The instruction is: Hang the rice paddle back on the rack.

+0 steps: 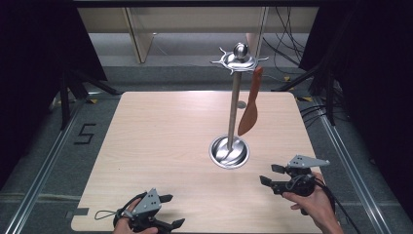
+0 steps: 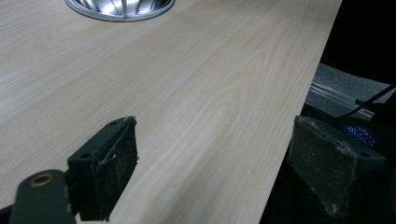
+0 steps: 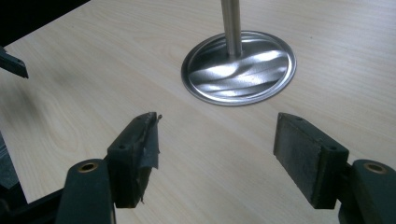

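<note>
My right gripper hangs wide open with nothing between its jaws, just short of the stand's round base. My left gripper is open too and empty, low over the table's near edge, well apart from the stand. The one spatula hangs from a hook on the stand's top ring, blade down beside the pole.

I judge the risk lies in reaching up: the stand is tall on a small base, so a nudge to the pole could tip it, and a sideways pull could set the spatula swinging or drop it.

Count: two grippers, one stand, one spatula, one table.
</note>
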`<state>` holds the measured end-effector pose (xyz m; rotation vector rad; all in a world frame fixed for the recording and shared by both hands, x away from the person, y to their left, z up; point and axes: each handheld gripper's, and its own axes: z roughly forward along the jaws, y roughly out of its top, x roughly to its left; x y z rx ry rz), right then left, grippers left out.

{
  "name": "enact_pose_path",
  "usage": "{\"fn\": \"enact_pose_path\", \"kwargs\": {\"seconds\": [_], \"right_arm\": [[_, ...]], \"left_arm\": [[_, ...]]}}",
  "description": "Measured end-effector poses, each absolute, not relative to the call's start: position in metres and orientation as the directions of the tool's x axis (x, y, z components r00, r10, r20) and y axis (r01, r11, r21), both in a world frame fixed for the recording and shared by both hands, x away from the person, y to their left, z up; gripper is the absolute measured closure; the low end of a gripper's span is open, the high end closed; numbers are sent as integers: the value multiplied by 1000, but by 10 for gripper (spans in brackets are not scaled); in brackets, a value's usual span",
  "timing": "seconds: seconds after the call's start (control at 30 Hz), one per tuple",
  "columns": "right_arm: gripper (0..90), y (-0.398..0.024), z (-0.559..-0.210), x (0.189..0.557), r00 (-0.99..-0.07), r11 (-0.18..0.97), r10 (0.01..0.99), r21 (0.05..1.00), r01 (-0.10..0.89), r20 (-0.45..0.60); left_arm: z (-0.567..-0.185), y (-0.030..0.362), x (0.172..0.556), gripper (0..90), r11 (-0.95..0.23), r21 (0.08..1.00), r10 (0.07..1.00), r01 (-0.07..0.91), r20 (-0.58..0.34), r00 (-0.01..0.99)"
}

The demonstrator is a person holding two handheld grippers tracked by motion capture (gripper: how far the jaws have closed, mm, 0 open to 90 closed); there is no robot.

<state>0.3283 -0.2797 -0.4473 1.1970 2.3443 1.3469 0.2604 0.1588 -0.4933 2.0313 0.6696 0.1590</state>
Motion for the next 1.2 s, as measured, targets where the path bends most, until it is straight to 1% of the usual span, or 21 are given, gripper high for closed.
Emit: {"fn": "enact_pose_path", "kwargs": {"seconds": [0.13, 0.17, 0.27, 0.3, 0.37, 0.43, 0.47, 0.5, 0.53, 0.57, 0.63, 0.7, 0.73, 0.77, 0.83, 0.87, 0.97, 1.03, 1.07, 1.17, 1.2], "right_arm": [[303, -279, -448, 326, -682, 299, 708, 799, 522, 181], [302, -276, -448, 324, -665, 271, 713, 787, 554, 223], [294, -276, -449, 323, -673, 281, 707, 787, 550, 218], [288, -277, -450, 324, -685, 298, 706, 802, 517, 179], [287, -273, -451, 321, -668, 272, 710, 789, 550, 221], [283, -276, -451, 321, -689, 300, 702, 801, 518, 182], [278, -274, -452, 318, -681, 280, 699, 793, 541, 218], [278, -274, -452, 318, -681, 280, 699, 793, 541, 218], [277, -275, -452, 318, -689, 302, 703, 803, 513, 176], [276, -275, -453, 318, -693, 293, 697, 807, 512, 186], [269, -274, -454, 314, -674, 279, 705, 787, 550, 222], [267, -275, -456, 315, -691, 293, 695, 800, 523, 197], [265, -274, -456, 313, -677, 279, 700, 786, 551, 227], [265, -274, -456, 312, -674, 283, 705, 782, 556, 223], [262, -275, -458, 313, -687, 297, 700, 793, 531, 197], [260, -274, -458, 311, -674, 291, 707, 780, 554, 215], [260, -273, -461, 309, -678, 294, 706, 784, 546, 207], [260, -274, -462, 310, -688, 314, 704, 792, 524, 177], [259, -273, -461, 307, -679, 293, 702, 783, 548, 212], [257, -276, -461, 308, -686, 319, 708, 793, 519, 165], [258, -274, -462, 305, -665, 293, 722, 786, 545, 192]], "left_arm": [[-493, 161, 262, 147, -410, 834, 505, 370, -131, 853], [-494, 161, 262, 148, -409, 834, 505, 370, -131, 853], [-495, 158, 260, 148, -384, 833, 522, 399, -161, 837], [-495, 158, 260, 147, -380, 833, 523, 403, -165, 836], [-494, 159, 260, 148, -400, 827, 519, 395, -151, 841], [-494, 160, 260, 148, -401, 826, 519, 395, -150, 841], [-494, 159, 260, 148, -393, 829, 521, 399, -157, 839], [-495, 158, 260, 148, -386, 830, 523, 403, -163, 836], [-494, 158, 260, 148, -392, 835, 521, 385, -144, 842], [-494, 159, 261, 148, -405, 831, 517, 381, -136, 845], [-493, 159, 260, 148, -415, 827, 514, 380, -132, 848], [-494, 158, 261, 148, -409, 834, 501, 371, -135, 855], [-494, 159, 262, 148, -417, 835, 505, 359, -116, 855], [-495, 158, 259, 148, -389, 834, 520, 392, -153, 841], [-494, 159, 260, 148, -405, 826, 522, 392, -143, 841], [-494, 159, 259, 148, -398, 828, 522, 395, -149, 840], [-494, 159, 259, 148, -407, 825, 520, 392, -144, 842], [-494, 159, 259, 148, -400, 827, 519, 396, -152, 841], [-494, 159, 259, 148, -400, 826, 520, 396, -152, 841], [-494, 159, 260, 148, -408, 829, 513, 384, -140, 847], [-494, 159, 259, 148, -404, 826, 520, 393, -146, 842]]}}
